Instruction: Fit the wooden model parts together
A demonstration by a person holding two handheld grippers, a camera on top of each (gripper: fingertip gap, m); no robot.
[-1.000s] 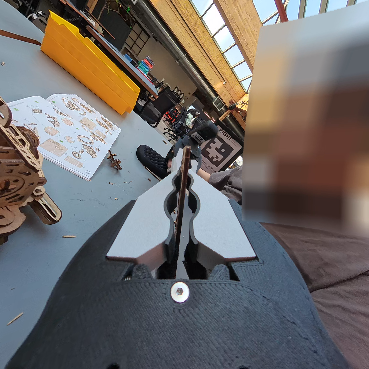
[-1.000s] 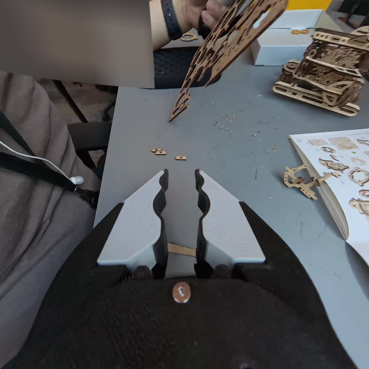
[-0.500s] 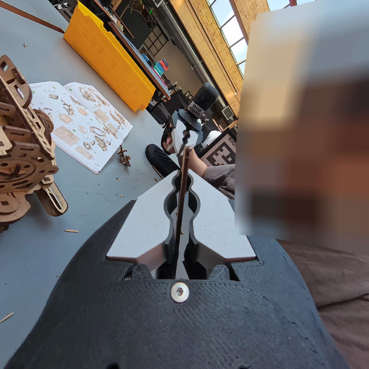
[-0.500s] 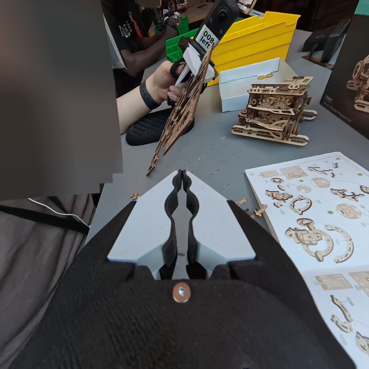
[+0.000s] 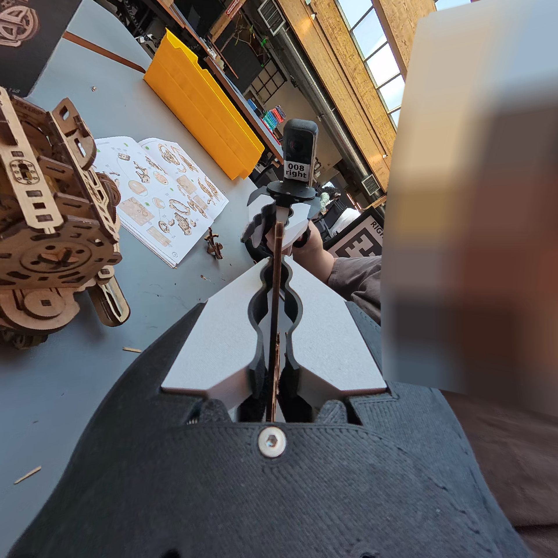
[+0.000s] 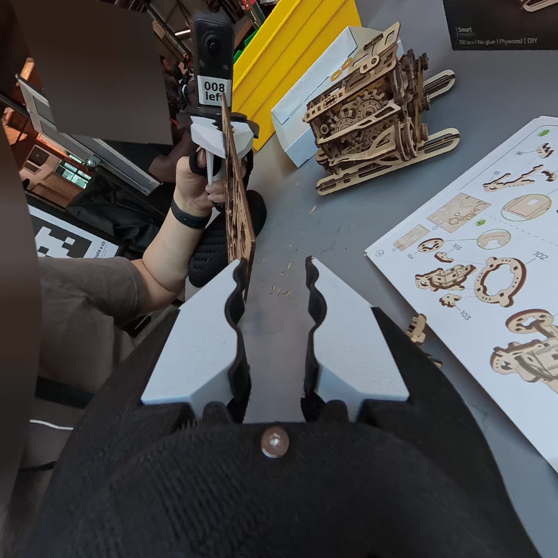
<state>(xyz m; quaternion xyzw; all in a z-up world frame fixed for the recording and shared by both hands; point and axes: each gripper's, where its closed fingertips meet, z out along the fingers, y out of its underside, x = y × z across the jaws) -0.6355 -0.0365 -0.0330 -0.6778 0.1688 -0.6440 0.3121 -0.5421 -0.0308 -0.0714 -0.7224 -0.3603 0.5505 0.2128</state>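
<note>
My left gripper (image 5: 275, 263) is shut on a thin laser-cut wooden sheet (image 5: 275, 317), seen edge-on and held in the air. In the right wrist view the sheet (image 6: 238, 217) hangs down from the left gripper (image 6: 223, 145). Its lower corner is just beside my right gripper's left fingertip (image 6: 240, 265). My right gripper (image 6: 275, 262) is open and empty above the table; it also shows facing the sheet's tip in the left wrist view (image 5: 280, 217). The part-built wooden model (image 6: 368, 120) stands on the grey table (image 6: 347, 217); it also shows in the left wrist view (image 5: 45, 226).
An open instruction booklet (image 6: 483, 241) lies at the right, with a small wooden sub-assembly (image 6: 418, 329) at its edge. A white box (image 6: 299, 120) and a yellow bin (image 6: 287, 60) stand behind the model. A black wrist pad (image 6: 211, 250) lies under the sheet. Wood chips dot the table.
My right gripper rose from the table, closed, then opened again and came up close to the sheet's lower edge. My left gripper turned the sheet more upright.
</note>
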